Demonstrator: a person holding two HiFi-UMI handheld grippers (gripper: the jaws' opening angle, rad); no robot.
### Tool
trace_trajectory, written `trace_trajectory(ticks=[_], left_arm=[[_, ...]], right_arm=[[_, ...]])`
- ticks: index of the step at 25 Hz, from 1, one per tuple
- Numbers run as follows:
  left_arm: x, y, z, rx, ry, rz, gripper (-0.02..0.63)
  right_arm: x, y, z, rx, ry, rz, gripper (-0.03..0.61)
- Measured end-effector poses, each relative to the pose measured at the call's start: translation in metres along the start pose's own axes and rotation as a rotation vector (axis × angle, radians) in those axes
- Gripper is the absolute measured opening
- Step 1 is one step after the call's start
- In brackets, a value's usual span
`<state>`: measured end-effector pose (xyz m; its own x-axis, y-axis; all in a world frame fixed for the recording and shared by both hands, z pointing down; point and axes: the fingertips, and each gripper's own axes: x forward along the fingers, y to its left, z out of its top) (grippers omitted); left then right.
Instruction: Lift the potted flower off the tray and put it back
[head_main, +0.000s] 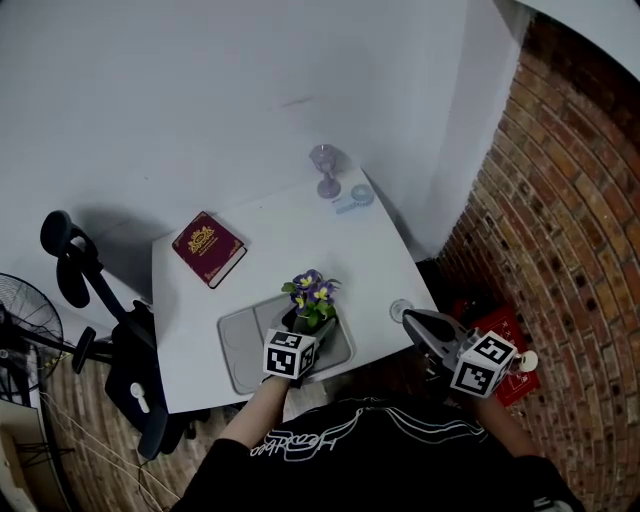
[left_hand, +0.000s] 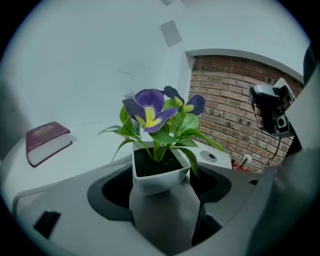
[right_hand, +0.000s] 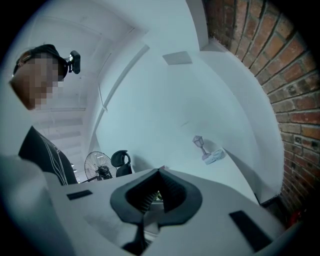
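Head view shows a white counter (head_main: 290, 225) in a corner, with a white wall behind it and a red brick wall (head_main: 560, 200) on the right. A flat grey plastic tray (head_main: 240, 345) lies near the front edge. The potted flower (head_main: 312, 305), a small white square pot with green leaves and purple and yellow blooms, stands upright over the right half of the tray. It is not clear if the bottom of the pot touches the tray.

The left gripper (head_main: 300, 342) reaches in from the front edge. Its own view shows its two jaws pressed on both sides of the white pot, so it grips the pot.

The right gripper (head_main: 411, 317) is off to the right, by the edge of the counter and well apart from the tray. Its own view shows its jaws squeezed together with nothing in them.

A dark red book with gold print (head_main: 208, 248) lies flat on the counter, behind the tray and to the left.
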<state>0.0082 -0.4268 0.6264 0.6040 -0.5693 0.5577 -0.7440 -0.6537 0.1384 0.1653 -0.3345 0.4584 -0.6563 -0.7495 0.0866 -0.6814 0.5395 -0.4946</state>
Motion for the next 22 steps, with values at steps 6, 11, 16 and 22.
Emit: trace_trajectory(ticks=[6,11,16,22], left_arm=[[-0.003,-0.002,-0.001,0.015,0.021,-0.017,0.362],[-0.004,-0.002,-0.002,0.004,0.011,-0.032,0.357],[-0.015,-0.005,0.008,0.019,-0.017,-0.052,0.356],[-0.048,-0.007,0.029,-0.027,-0.051,-0.081,0.356]], right_arm=[[0.005,-0.003,0.0,0.002,0.001,-0.002,-0.002],[0.013,0.0,-0.002,0.009,0.01,0.001,-0.002],[0.019,0.012,-0.005,0.001,0.006,0.003,-0.002],[0.018,0.032,-0.009,-0.002,0.006,-0.015,-0.002]])
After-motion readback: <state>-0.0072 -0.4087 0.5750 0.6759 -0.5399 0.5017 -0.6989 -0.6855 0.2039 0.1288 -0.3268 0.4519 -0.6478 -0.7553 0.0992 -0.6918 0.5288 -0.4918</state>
